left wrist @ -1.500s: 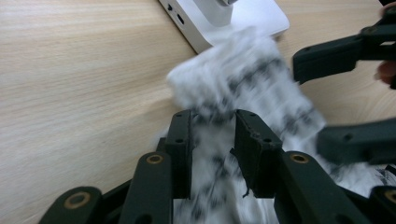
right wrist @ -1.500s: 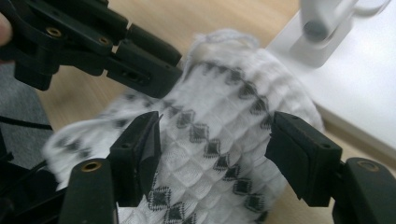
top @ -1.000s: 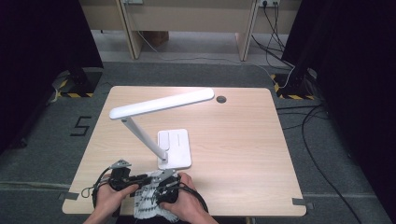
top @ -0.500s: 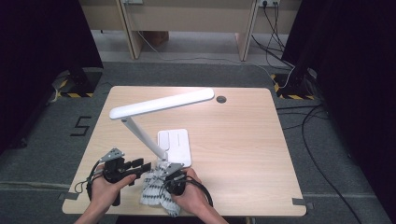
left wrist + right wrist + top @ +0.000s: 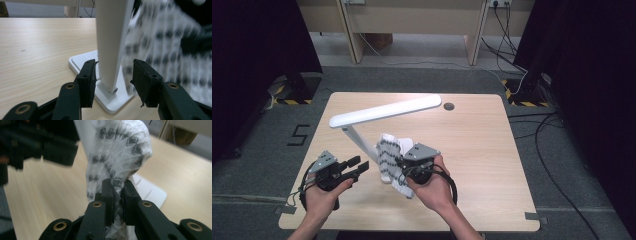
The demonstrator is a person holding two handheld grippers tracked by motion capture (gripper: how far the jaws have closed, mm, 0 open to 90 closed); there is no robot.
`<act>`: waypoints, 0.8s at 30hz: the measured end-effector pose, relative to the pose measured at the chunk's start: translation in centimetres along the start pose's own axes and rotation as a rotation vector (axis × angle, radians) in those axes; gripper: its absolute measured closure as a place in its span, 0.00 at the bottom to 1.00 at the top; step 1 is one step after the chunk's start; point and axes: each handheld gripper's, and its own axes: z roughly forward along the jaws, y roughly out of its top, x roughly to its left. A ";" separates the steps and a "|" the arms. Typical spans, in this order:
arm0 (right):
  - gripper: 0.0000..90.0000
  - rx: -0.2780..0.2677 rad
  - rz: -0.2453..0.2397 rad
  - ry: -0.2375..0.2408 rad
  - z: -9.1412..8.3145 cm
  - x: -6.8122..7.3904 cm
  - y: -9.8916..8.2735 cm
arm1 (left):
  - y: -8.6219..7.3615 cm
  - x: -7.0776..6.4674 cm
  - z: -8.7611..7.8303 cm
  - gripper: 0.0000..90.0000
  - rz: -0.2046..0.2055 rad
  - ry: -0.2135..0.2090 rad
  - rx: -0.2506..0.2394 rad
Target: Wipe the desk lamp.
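While my right hand-held gripper (image 5: 401,167) pinches the patterned cloth (image 5: 389,152) lifted off the worktop (image 5: 482,150), my left hand-held gripper (image 5: 357,166), jaws spread, faces the lamp stem (image 5: 362,142) just ahead.

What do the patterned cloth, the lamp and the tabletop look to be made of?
Cloth: soft white textile with a puckered weave and dark diamond print; it bunches where the right gripper pinches it.
Lamp: probably matte white plastic, smooth and even, with a ribbed base.
Table: light wood-grain top, likely laminate; its sheen is even and flat.
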 end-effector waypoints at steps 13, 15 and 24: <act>0.92 -0.129 -0.102 -0.027 1.0 2.6 5.3 | -2.3 3.6 2.1 0.70 0.028 0.055 0.145; 0.92 -0.133 -0.114 -0.027 1.3 2.9 5.5 | -2.4 3.8 4.2 0.76 0.046 0.017 0.171; 0.91 -0.125 -0.136 -0.017 1.3 2.9 5.8 | -2.2 4.1 9.9 0.89 0.091 -0.114 0.245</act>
